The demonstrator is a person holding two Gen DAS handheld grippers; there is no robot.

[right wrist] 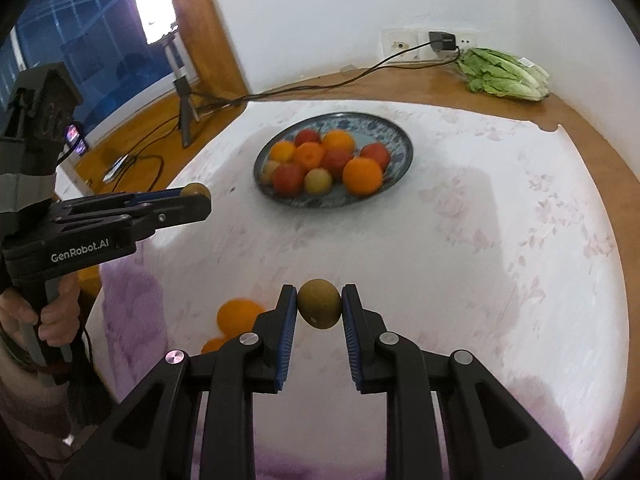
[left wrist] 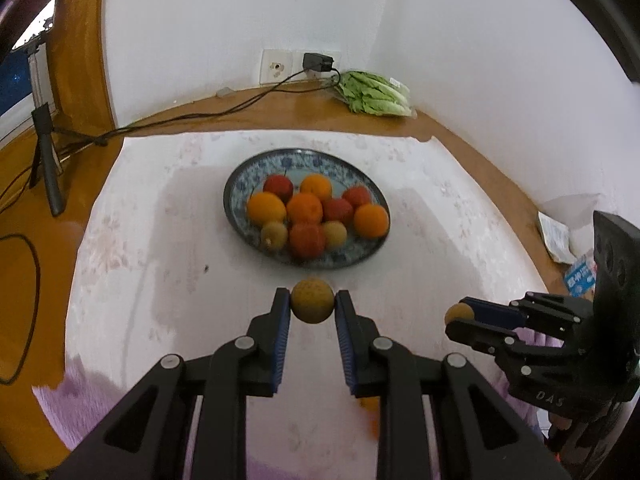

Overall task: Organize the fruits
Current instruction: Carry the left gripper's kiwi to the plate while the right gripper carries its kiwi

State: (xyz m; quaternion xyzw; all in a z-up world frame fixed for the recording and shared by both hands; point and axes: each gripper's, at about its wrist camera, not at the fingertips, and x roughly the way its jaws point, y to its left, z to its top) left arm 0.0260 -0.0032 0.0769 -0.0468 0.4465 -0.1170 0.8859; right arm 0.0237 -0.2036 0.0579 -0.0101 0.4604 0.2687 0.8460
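Both tools carry one small fruit each toward the plate.

We hold the left tool [left wrist: 312, 306] clenched on a brownish bumpy fruit [left wrist: 312, 301] and the right tool [right wrist: 319, 304] clenched on a smooth brown fruit [right wrist: 319, 303], each pinched at the fingertips and lifted off the worktop [right wrist: 480, 240] so it can clear the rim of the patterned plate [left wrist: 240, 184], where the sorted fruit already sits; two oranges [right wrist: 236, 314] wait on the cloth near us.

Your wooden table [right wrist: 592, 148] carried a white cloth [right wrist: 480, 240]; on it sat the patterned plate [right wrist: 404, 136], two loose oranges [right wrist: 238, 314], lettuce [right wrist: 504, 74] at the back, possibly bagged.
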